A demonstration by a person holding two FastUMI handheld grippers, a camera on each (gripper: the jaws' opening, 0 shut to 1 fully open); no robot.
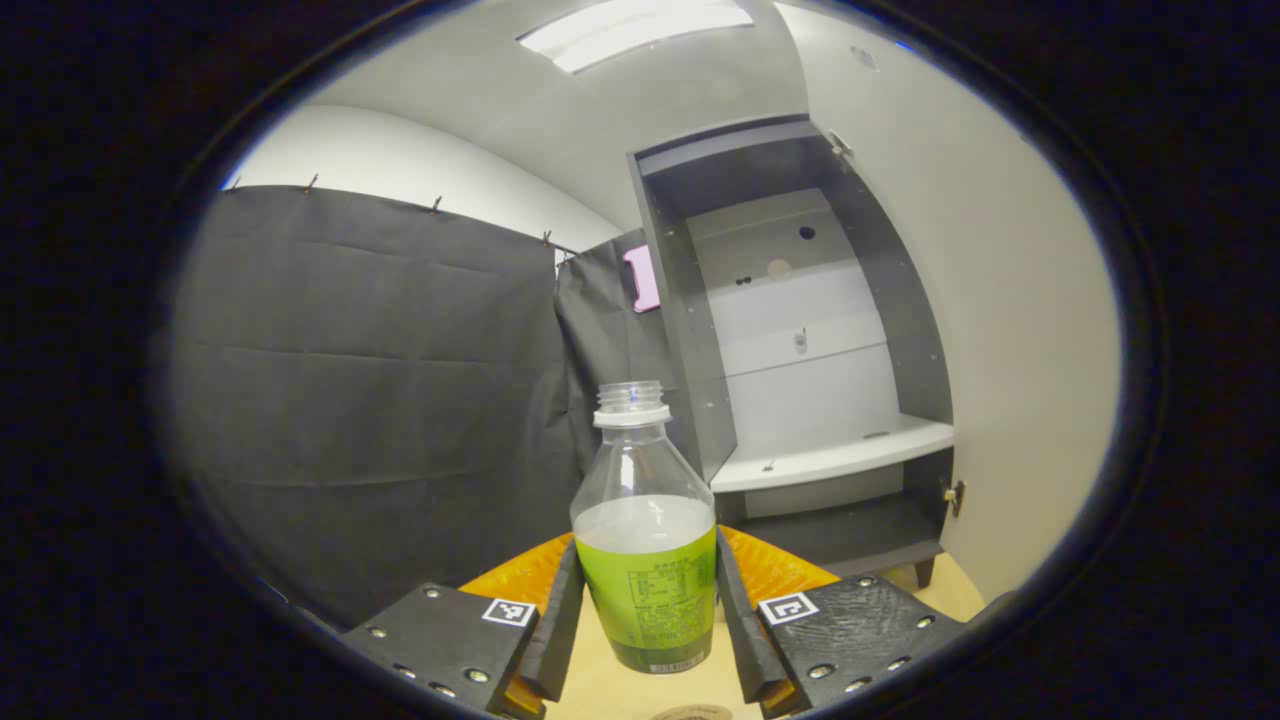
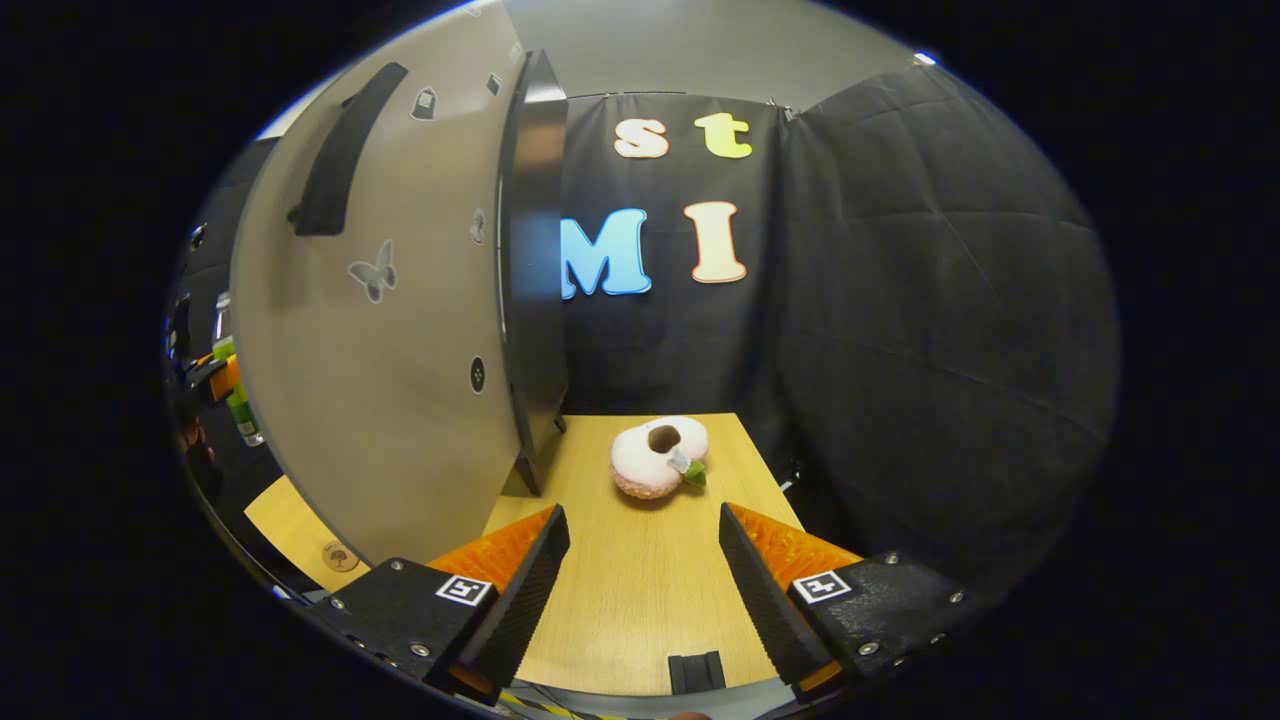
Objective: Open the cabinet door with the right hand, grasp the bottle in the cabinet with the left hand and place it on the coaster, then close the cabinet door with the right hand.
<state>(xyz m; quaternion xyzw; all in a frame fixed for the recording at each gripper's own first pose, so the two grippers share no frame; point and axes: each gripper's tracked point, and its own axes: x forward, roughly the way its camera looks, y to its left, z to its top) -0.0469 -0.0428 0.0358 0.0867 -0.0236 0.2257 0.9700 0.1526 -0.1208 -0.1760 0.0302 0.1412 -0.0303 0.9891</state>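
Observation:
A clear uncapped bottle with a green label stands upright between the fingers of my left gripper, which is shut on its labelled body. Behind it the dark cabinet stands open, with its white shelf bare. A sliver of the round coaster peeks in at the bottom edge, just in front of the bottle. My right gripper hangs open over the wooden table, holding nothing. The open cabinet door with its black handle is to its left. The coaster lies beyond the door's lower edge.
A pink and white plush ring toy lies on the table ahead of the right gripper. The door's beige inner face stands on the right of the left gripper view. Black cloth walls close the booth. A pink object hangs beside the cabinet.

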